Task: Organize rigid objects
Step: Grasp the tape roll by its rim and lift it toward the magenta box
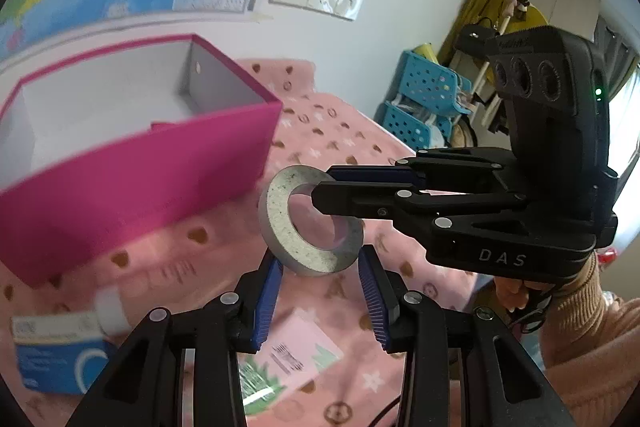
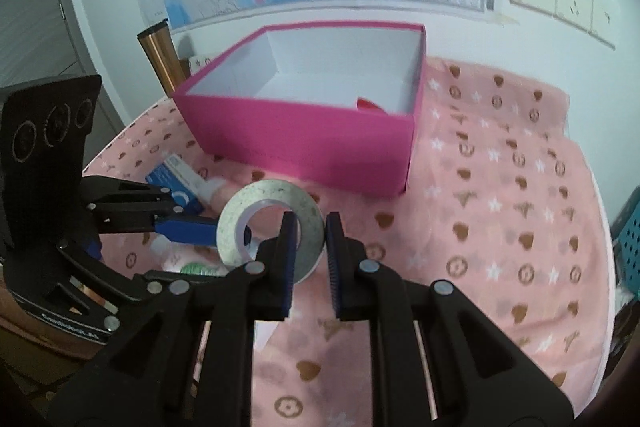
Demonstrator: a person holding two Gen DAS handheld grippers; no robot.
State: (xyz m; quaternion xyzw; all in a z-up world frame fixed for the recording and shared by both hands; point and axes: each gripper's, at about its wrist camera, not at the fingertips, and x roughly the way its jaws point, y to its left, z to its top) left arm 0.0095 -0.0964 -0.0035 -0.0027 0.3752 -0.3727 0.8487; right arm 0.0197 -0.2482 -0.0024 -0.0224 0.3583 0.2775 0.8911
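Note:
A grey tape roll hangs in the air over the pink cloth. My right gripper is shut on its rim, one finger through the hole; it shows in the left wrist view coming from the right. The roll also shows in the right wrist view. My left gripper stands open just under the roll, its blue pads on either side, not pressing it. An open pink box stands behind at left; it also shows in the right wrist view.
On the pink patterned cloth lie a blue-and-white carton with a white bottle and a pink-green packet. A copper tumbler stands by the wall. Blue baskets stand past the table's right edge.

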